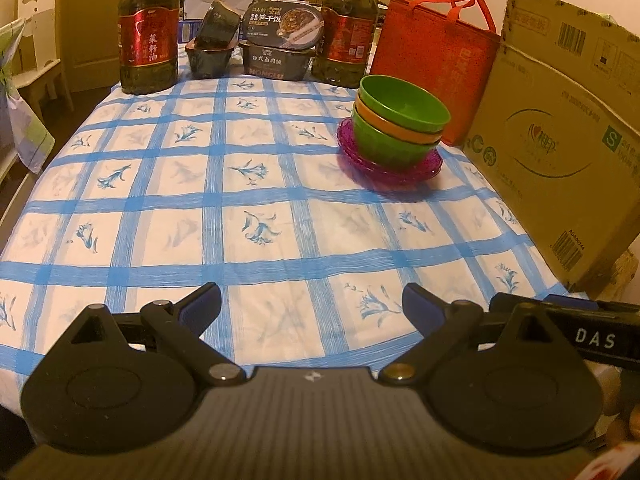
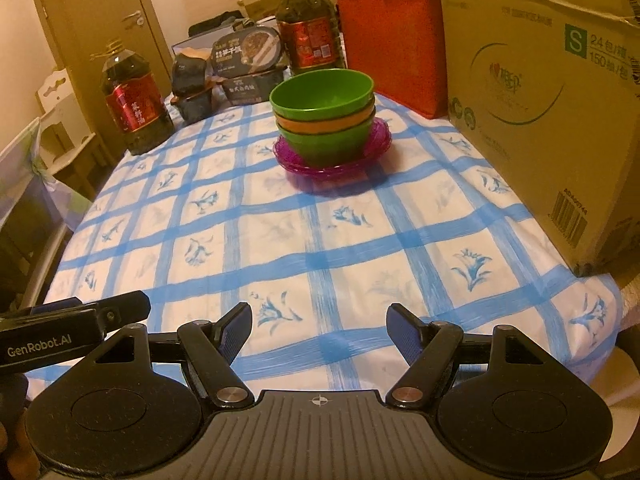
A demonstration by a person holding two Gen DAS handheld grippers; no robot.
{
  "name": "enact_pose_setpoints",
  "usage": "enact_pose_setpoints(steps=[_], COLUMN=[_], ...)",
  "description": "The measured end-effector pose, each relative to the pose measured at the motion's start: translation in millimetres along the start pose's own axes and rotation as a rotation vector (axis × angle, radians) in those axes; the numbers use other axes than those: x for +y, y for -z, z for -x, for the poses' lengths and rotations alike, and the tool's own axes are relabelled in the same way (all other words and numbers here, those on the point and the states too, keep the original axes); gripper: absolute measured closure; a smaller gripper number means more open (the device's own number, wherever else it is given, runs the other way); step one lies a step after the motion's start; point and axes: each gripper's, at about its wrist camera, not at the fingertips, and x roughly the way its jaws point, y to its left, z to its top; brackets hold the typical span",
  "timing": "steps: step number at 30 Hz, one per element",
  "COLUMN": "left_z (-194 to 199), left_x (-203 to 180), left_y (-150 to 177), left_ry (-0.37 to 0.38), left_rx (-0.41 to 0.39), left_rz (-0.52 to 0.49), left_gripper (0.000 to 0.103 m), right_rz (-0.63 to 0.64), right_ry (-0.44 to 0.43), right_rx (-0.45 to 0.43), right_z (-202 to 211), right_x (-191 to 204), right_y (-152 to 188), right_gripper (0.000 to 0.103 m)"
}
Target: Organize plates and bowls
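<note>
Three nested bowls, green (image 1: pixel 404 98) (image 2: pixel 322 88) over orange (image 1: pixel 384 122) (image 2: pixel 320 122) over green, stand on a stack of purple plates (image 1: pixel 380 164) (image 2: pixel 320 168) at the far right of the table. My left gripper (image 1: pixel 312 300) hangs open over the near edge of the checked cloth, with nothing between its fingers. My right gripper (image 2: pixel 319 320) is open too and empty, well short of the stack. Each gripper's side shows at the edge of the other's view.
Two oil bottles (image 1: pixel 149 36) (image 1: pixel 348 36), dark food boxes (image 1: pixel 280 40) and small tubs (image 1: pixel 214 44) line the table's far edge. A red bag (image 1: pixel 436 60) and a big cardboard box (image 1: pixel 560 128) stand along the right side. A white chair (image 1: pixel 36 40) stands left of the table.
</note>
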Motion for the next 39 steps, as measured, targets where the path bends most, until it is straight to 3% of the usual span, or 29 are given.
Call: enact_pose_setpoints(steps=[39], left_z=[-3.1], left_x=[-5.0], left_y=[5.3], left_ry=[0.010], left_rx=[0.011], left_rz=[-0.014], left_gripper=[0.007], right_rz=[0.005], right_ry=[-0.002], right_rx=[0.002], right_z=[1.7], right_x=[0.7], right_y=[1.9], right_gripper=[0.029])
